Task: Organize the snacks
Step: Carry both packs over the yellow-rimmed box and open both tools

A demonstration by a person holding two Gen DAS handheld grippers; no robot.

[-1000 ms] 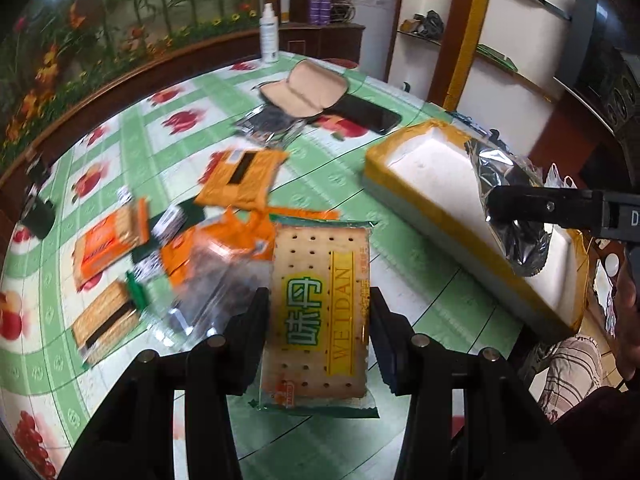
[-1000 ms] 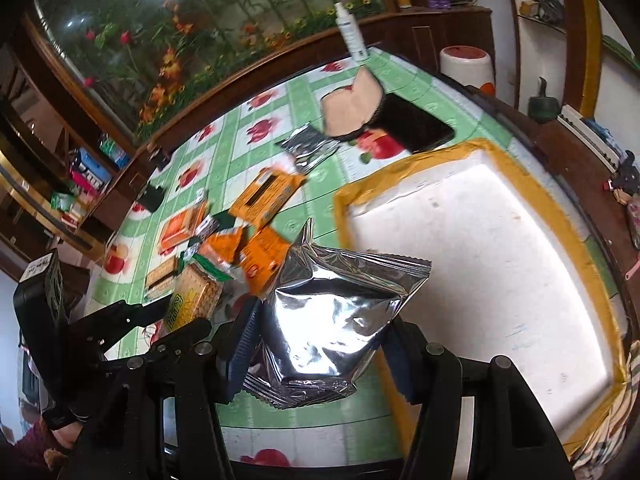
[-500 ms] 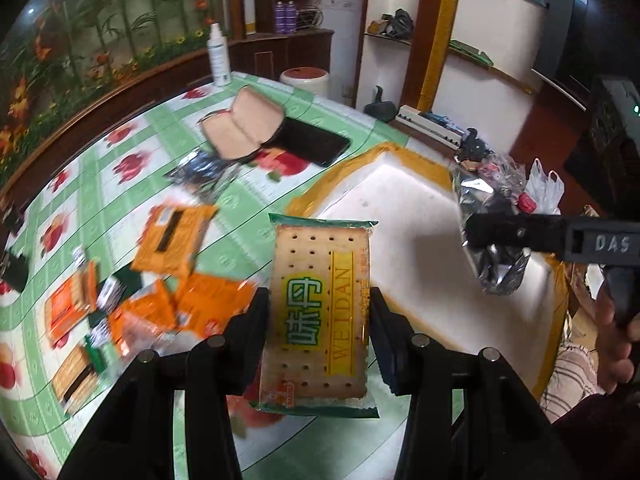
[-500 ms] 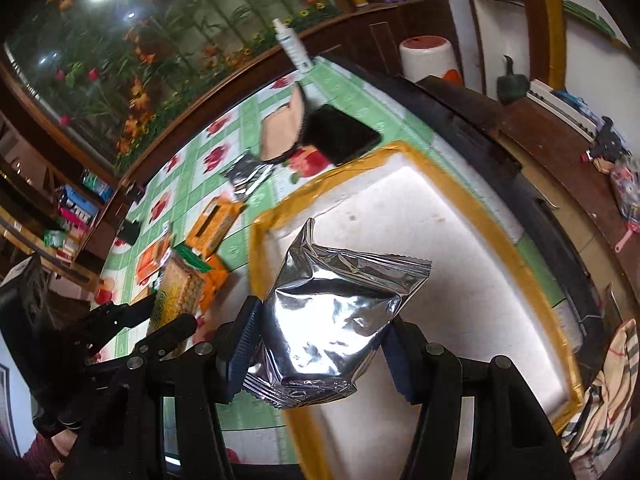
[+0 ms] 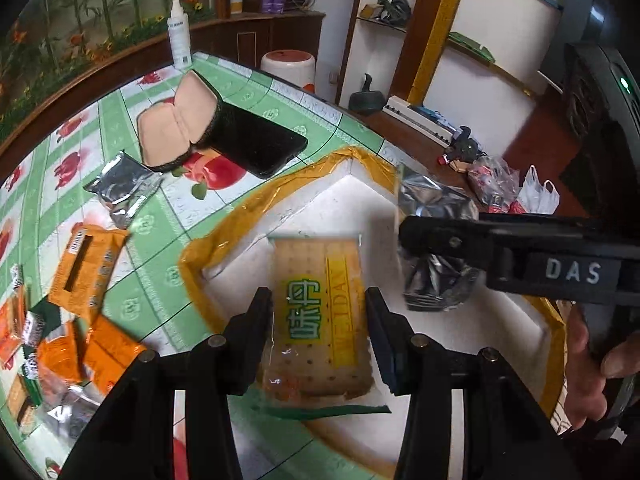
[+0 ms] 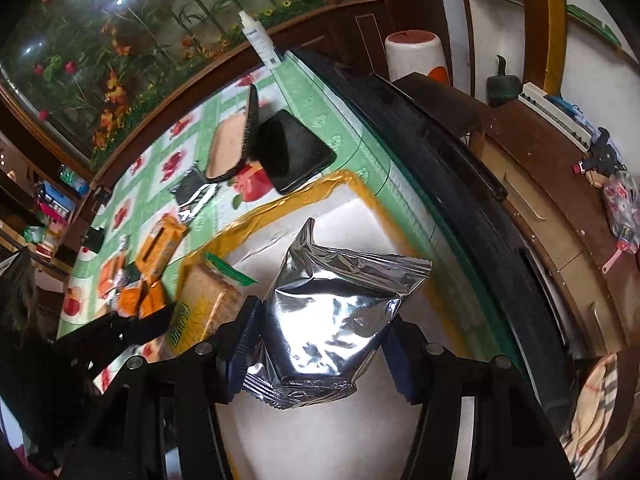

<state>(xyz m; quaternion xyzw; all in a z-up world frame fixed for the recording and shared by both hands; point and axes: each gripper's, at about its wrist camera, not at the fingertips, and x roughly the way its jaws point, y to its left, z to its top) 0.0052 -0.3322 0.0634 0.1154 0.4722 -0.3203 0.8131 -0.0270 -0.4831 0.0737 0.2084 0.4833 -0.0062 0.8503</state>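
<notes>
My left gripper (image 5: 319,312) is shut on a clear-wrapped cracker pack (image 5: 320,320) with green and yellow lettering, held over the white box with yellow taped rim (image 5: 224,236). My right gripper (image 6: 320,328) is shut on a crinkled silver foil snack bag (image 6: 336,320), also above that white box (image 6: 308,196). In the left wrist view the right gripper (image 5: 436,240) reaches in from the right with the silver bag (image 5: 432,208) in it. The cracker pack (image 6: 204,300) and left gripper show at the left of the right wrist view.
Several orange snack packs (image 5: 86,268) and a silver packet (image 5: 124,188) lie on the green apple-print tablecloth (image 5: 248,92). A black phone (image 5: 256,142), an open case (image 5: 176,128) and a white spray bottle (image 5: 179,32) sit farther back. A hand (image 5: 588,364) grips the right tool.
Both grippers moved right from over the tablecloth to above the white box, each keeping its pack. The loose snack pile has slid to the left edge of the left wrist view.
</notes>
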